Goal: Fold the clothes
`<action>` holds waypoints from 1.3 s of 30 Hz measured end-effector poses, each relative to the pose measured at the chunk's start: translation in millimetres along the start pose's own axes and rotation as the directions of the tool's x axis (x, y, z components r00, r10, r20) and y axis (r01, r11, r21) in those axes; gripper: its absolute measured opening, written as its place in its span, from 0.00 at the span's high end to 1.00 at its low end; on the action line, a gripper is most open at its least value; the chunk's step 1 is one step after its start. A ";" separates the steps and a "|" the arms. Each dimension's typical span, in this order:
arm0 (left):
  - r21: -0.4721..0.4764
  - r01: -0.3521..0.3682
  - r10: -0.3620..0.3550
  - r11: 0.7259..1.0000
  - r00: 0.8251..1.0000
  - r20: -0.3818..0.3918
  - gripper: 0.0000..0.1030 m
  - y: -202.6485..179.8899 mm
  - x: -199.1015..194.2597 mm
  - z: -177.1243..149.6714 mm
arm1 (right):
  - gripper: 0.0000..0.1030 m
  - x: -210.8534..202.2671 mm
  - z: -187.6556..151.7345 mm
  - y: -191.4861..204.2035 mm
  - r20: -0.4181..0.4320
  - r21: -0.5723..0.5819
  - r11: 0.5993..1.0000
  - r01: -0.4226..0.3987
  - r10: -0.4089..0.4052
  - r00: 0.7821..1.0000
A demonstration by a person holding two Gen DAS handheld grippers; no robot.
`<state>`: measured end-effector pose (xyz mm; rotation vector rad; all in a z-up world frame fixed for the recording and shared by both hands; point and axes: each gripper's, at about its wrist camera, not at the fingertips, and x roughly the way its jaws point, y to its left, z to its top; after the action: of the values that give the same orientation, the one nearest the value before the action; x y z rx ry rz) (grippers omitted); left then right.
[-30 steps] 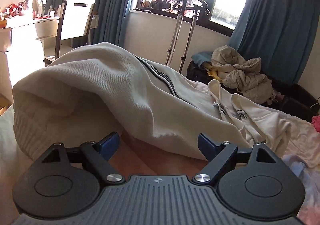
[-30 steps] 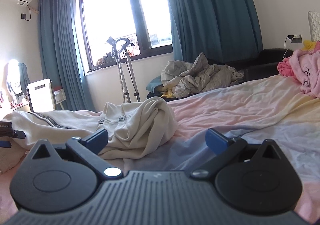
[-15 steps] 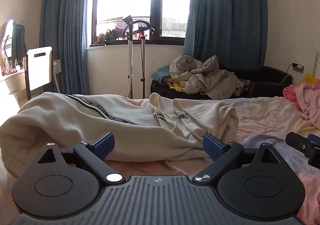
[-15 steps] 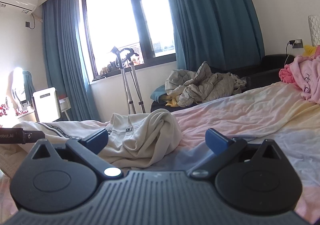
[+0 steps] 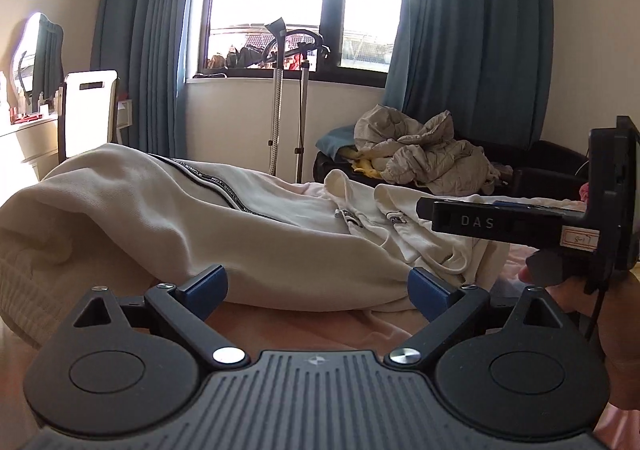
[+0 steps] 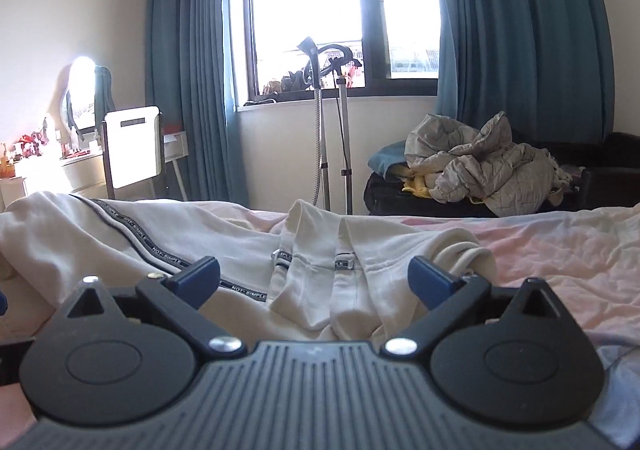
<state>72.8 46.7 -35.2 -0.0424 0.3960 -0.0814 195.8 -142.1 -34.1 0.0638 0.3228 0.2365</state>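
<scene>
A cream zip-up garment (image 5: 208, 218) with a dark printed tape along the zip lies bunched on the bed; it also shows in the right wrist view (image 6: 224, 250). My left gripper (image 5: 318, 290) is open and empty, just short of the garment's near edge. My right gripper (image 6: 314, 278) is open and empty, low over the garment's collar end with its two straps (image 6: 312, 262). The right gripper's body (image 5: 520, 224), held in a hand, shows at the right of the left wrist view, above the garment's right end.
The bed has a pink sheet (image 6: 560, 250). Behind it stand a garment steamer pole (image 6: 320, 130), a black sofa with a pile of grey bedding (image 6: 480, 170), a white chair (image 6: 134, 146) and a dressing table at the left. Blue curtains frame the window.
The right gripper has swung left and now sits over the garment's collar end. The left wrist view has shifted, and the right gripper now looms at its right side. Both stay open.
</scene>
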 end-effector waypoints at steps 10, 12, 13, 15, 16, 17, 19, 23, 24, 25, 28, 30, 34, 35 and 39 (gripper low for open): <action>-0.074 0.012 -0.020 0.997 0.993 -0.113 0.05 26.7 41.7 -18.0 | 0.00 128.3 -31.0 -2.5 -0.197 -0.118 0.987 0.110 -0.132 0.971; -0.097 0.013 -0.026 0.995 0.990 -0.135 0.05 30.6 47.3 -21.0 | 0.00 137.1 -35.6 -1.0 -0.201 -0.138 0.982 0.127 -0.153 0.968; -0.110 0.016 -0.032 0.994 0.989 -0.144 0.05 32.5 49.6 -22.2 | 0.00 140.3 -36.7 -0.2 -0.202 -0.139 0.980 0.139 -0.166 0.965; -0.130 0.026 -0.047 0.991 0.986 -0.159 0.05 35.3 52.9 -24.3 | 0.00 144.8 -38.4 -0.9 -0.205 -0.137 0.978 0.158 -0.184 0.961; -0.133 0.027 -0.049 0.991 0.985 -0.163 0.05 36.2 53.4 -25.0 | 0.02 145.6 -39.1 -2.5 -0.208 -0.132 0.978 0.164 -0.189 0.960; -0.135 0.028 -0.051 0.990 0.985 -0.167 0.05 37.1 53.8 -25.6 | 0.04 146.4 -39.8 -4.2 -0.210 -0.128 0.977 0.170 -0.194 0.958; -0.143 0.025 -0.050 0.989 0.984 -0.171 0.05 39.0 54.5 -26.0 | 0.31 145.3 -38.2 -9.2 -0.223 -0.120 0.972 0.202 -0.225 0.948; -0.189 0.042 -0.071 0.981 0.986 -0.149 0.05 43.7 52.8 -27.3 | 0.66 137.4 -28.3 -23.9 -0.249 -0.139 0.966 0.219 -0.248 0.936; -0.199 0.053 -0.082 0.979 0.987 -0.140 0.05 44.6 51.9 -28.0 | 0.80 134.1 -23.4 -26.1 -0.248 -0.144 0.965 0.218 -0.248 0.937; -0.202 0.061 -0.089 0.978 0.987 -0.133 0.05 44.5 51.5 -28.8 | 0.81 129.1 -16.8 -29.3 -0.239 -0.138 0.966 0.221 -0.249 0.939; -0.183 0.056 -0.079 0.981 0.990 -0.121 0.05 42.3 50.5 -30.4 | 0.84 104.8 11.4 -50.2 -0.156 -0.071 0.971 0.228 -0.236 0.959; -0.162 0.046 -0.066 0.986 0.991 -0.118 0.05 39.4 50.3 -31.1 | 0.84 88.6 34.9 -70.8 -0.101 -0.029 0.967 0.252 -0.254 0.962; -0.130 0.036 -0.050 0.991 0.993 -0.110 0.05 34.5 50.6 -32.2 | 0.85 55.1 80.1 -131.1 -0.007 0.083 0.941 0.328 -0.328 0.945; -0.120 0.031 -0.044 0.992 0.993 -0.109 0.05 32.1 50.6 -32.4 | 0.85 48.0 89.1 -150.1 0.005 0.117 0.928 0.353 -0.356 0.935; -0.095 0.022 -0.031 0.995 0.995 -0.097 0.05 26.4 54.1 -31.2 | 0.88 27.9 102.9 -234.0 -0.005 0.252 0.858 0.447 -0.461 0.887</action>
<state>112.3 67.5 -86.2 -0.1372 0.4977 -0.0911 306.0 -364.9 31.4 0.2375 0.3011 -0.2796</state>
